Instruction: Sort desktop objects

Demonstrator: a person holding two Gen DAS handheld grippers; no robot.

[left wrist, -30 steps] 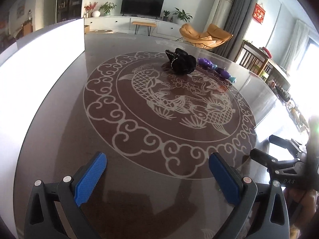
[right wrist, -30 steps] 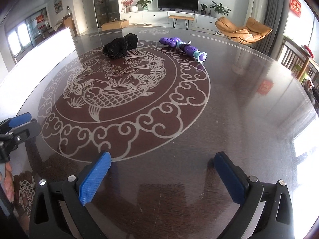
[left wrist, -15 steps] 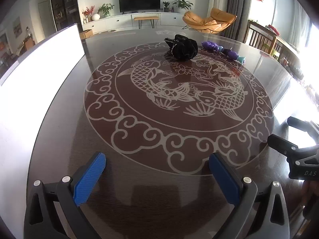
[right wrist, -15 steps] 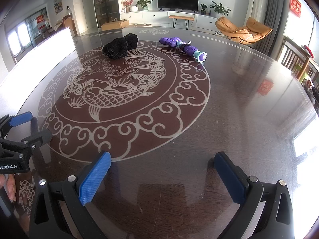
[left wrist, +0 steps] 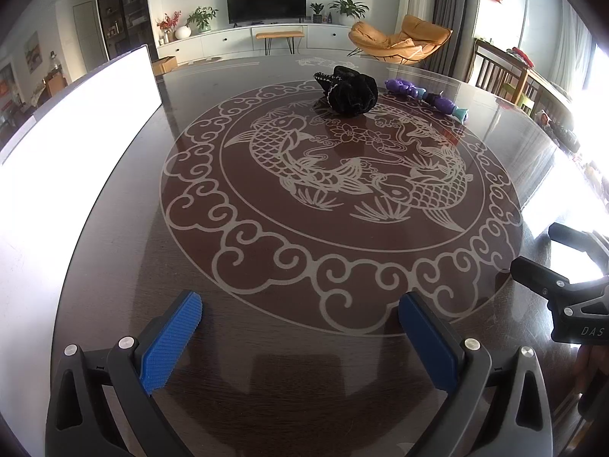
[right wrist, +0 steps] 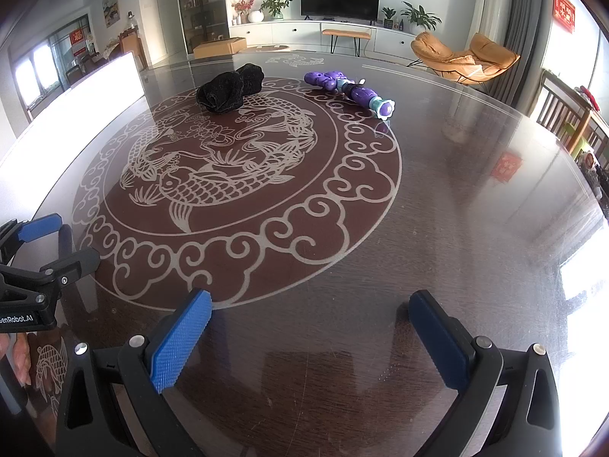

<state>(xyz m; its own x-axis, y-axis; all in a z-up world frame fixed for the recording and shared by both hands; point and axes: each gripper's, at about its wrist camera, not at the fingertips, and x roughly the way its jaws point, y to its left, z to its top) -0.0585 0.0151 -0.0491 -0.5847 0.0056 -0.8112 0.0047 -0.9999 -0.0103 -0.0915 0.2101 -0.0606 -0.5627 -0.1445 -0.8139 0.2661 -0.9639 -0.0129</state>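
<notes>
You are holding the left claw [left wrist: 300, 339] spread apart and empty, right claw [right wrist: 310, 337] likewise gaping, both hovering over the bench [right wrist: 456, 228], black plush [left wrist: 348, 91] and purple toy [right wrist: 350, 91] lying far ahead.

- One black plush toy [left wrist: 348, 91] on the surface [left wrist: 266, 342], toward its far edge.
- One purple jointed toy [left wrist: 426, 97], just beside the plush and also near the far edge.
- One white board [left wrist: 76, 122] along the surface's left edge.
- Two hand-held grippers: the left hand-held gripper [left wrist: 300, 337] and the right hand-held gripper [right wrist: 310, 337], both at the near edge.
</notes>
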